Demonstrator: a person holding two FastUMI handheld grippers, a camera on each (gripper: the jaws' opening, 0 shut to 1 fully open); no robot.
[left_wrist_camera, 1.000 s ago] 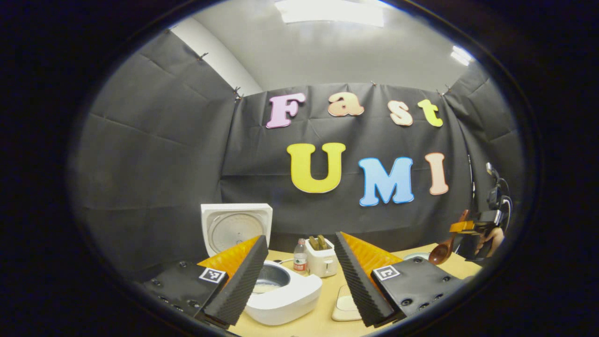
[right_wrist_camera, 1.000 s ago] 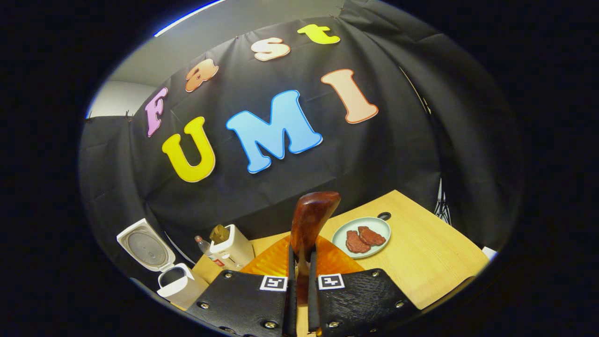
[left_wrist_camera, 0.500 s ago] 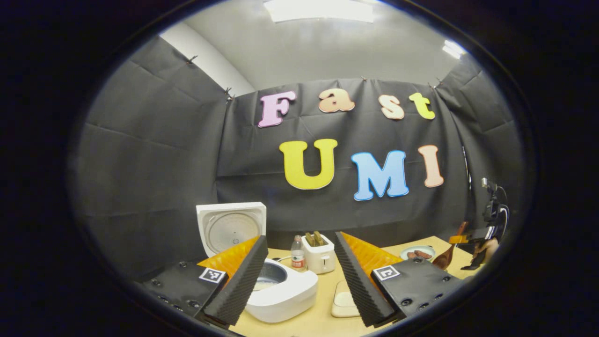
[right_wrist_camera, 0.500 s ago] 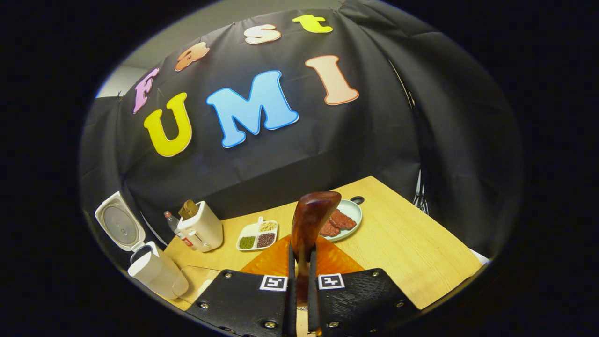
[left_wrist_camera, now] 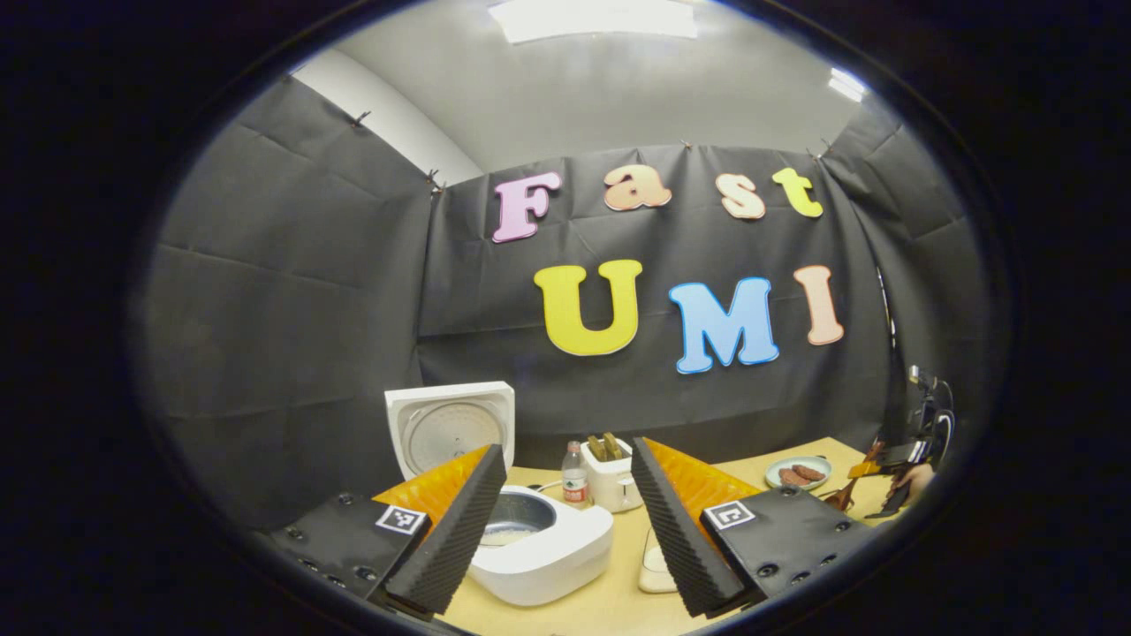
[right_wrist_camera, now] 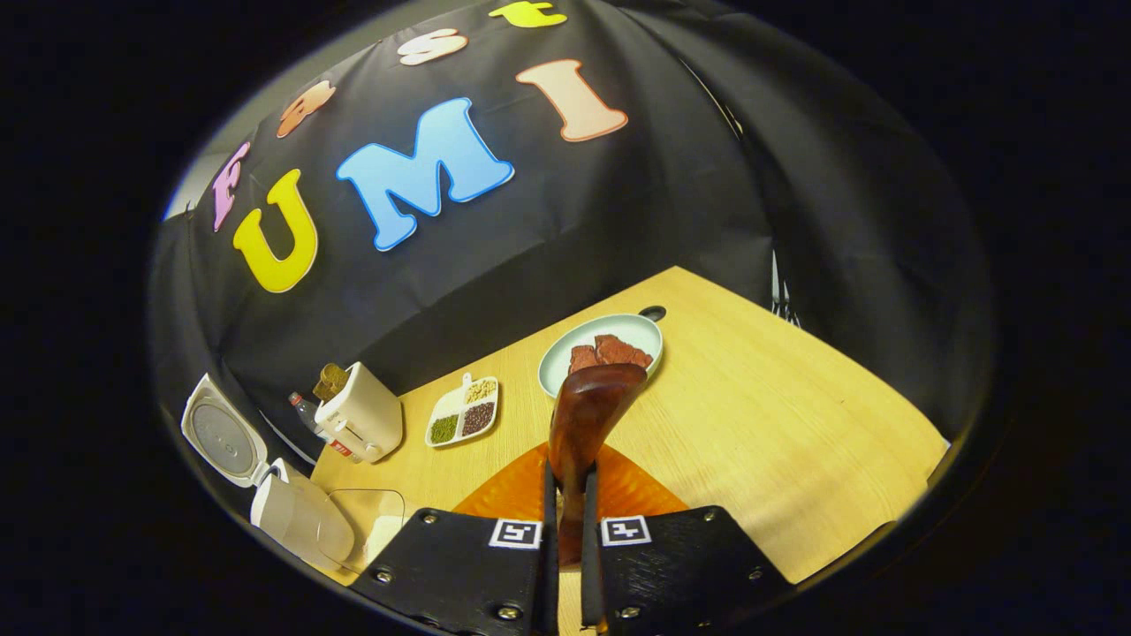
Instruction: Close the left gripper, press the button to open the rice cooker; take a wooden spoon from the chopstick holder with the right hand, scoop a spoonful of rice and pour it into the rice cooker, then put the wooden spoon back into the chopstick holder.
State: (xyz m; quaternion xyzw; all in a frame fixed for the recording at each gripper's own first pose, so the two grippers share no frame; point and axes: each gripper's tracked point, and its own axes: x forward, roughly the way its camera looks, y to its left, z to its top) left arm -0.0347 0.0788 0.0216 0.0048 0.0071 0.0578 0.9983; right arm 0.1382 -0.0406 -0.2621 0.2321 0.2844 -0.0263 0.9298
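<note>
Left gripper view, left to right: rice cooker (left_wrist_camera: pixel 541 556) sits on the wooden table (left_wrist_camera: pixel 601 605) at near left, lid (left_wrist_camera: pixel 449 426) up and standing behind the body. Inner pot (left_wrist_camera: pixel 512 519) is exposed; a pale layer shows at its bottom, can't tell what it is. Left gripper (left_wrist_camera: pixel 565 512) hangs above the table with fingers spread wide, nothing between them; the cooker shows through the gap. Behind the cooker: a small plastic bottle (left_wrist_camera: pixel 575 485) just beside a white toaster (left_wrist_camera: pixel 614 473) with two browned slices sticking out of the slots. A pale flat container (left_wrist_camera: pixel 656 570) lies on the table, mostly hidden behind the right finger, contents unclear. Far right: a light plate (left_wrist_camera: pixel 798 473) holding two dark reddish patties. At the right edge the right gripper and the hand (left_wrist_camera: pixel 910 481) holding it are small; detail there is poor.

Right gripper view, left to right: open rice cooker (right_wrist_camera: pixel 296 521) at far left, a clear container (right_wrist_camera: pixel 362 526) next to it, contents not readable. Toaster (right_wrist_camera: pixel 362 420) behind. Then a white divided dish (right_wrist_camera: pixel 462 411): green grains in one compartment, dark ones in another, pale ones in the third. Plate (right_wrist_camera: pixel 601 349) with patties farther right. Right gripper (right_wrist_camera: pixel 565 512) is pinching the wooden spoon (right_wrist_camera: pixel 583 424) by its handle, fingers pressed together on it; bowl end points away from the camera, above the table, overlapping the near rim of the plate in the view.
</note>
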